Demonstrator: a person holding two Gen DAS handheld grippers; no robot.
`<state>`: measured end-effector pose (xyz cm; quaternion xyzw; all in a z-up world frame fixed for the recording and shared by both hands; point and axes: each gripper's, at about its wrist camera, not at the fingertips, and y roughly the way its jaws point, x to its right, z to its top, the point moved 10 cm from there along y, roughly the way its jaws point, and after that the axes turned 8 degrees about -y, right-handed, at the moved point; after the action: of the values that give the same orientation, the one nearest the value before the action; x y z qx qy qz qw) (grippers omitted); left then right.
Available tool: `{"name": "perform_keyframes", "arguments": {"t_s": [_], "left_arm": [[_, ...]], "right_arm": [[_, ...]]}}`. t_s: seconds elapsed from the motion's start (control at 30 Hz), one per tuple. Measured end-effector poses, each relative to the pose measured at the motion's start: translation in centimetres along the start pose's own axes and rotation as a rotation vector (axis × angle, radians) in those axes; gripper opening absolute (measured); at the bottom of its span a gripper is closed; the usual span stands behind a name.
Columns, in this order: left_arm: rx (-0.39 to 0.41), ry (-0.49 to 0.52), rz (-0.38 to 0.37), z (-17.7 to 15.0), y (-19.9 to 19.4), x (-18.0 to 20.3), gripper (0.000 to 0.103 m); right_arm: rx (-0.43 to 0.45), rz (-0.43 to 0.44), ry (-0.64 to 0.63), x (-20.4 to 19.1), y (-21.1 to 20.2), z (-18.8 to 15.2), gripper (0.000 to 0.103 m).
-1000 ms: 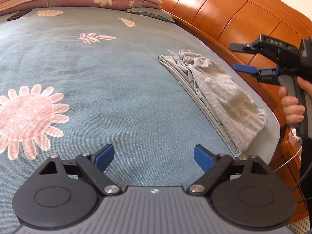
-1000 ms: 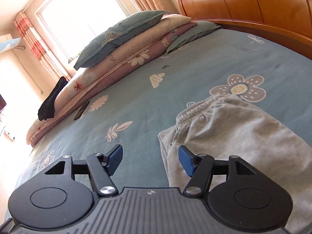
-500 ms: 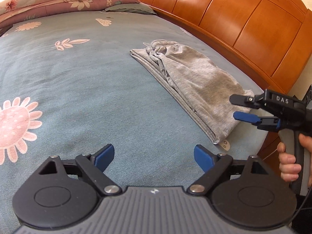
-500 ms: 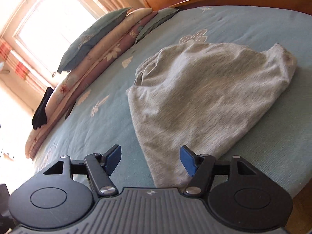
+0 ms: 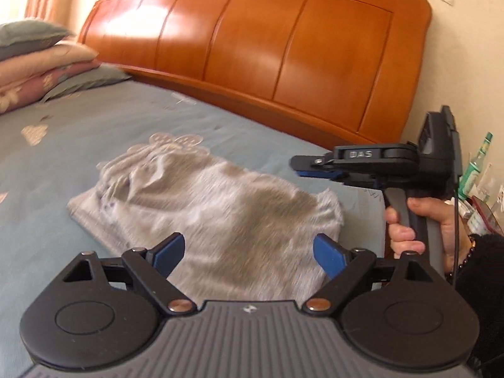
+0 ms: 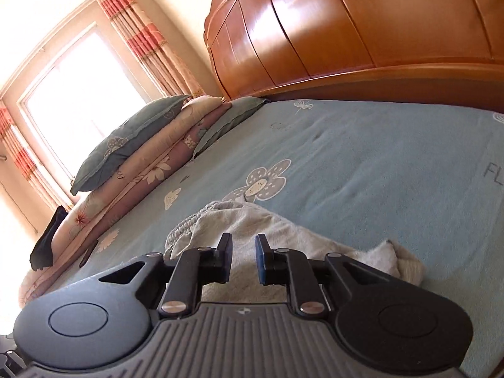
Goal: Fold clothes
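Grey shorts (image 5: 201, 201) lie folded on the bed (image 5: 47, 163) near the headboard. Our left tool (image 5: 249, 252) gapes wide, empty, above them. Our right tool (image 6: 244, 260) has just narrowed to a slit, gripping nothing; closing early, it may miss the hem.

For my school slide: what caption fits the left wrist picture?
Open left tongs above grey clothes on a blue bed sheet; right tongs alongside.
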<state>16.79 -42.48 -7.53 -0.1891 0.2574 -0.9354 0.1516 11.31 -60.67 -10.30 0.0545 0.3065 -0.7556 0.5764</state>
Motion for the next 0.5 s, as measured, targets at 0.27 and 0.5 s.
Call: {"name": "perform_keyframes", "arguments": {"t_s": [0.27,0.5], "left_arm": [[-0.183,0.037,-0.082,-1.8,9.2,-1.0,0.089],[-0.179,0.129,-0.062,-1.5,7.5,-0.3,0.088]], "right_arm": [[-0.197,-0.008,-0.317,-2.2,6.3,-2.9,0.019],[-0.19,-0.024,-0.328,-1.9,5.6,-2.5,0.021]]}}
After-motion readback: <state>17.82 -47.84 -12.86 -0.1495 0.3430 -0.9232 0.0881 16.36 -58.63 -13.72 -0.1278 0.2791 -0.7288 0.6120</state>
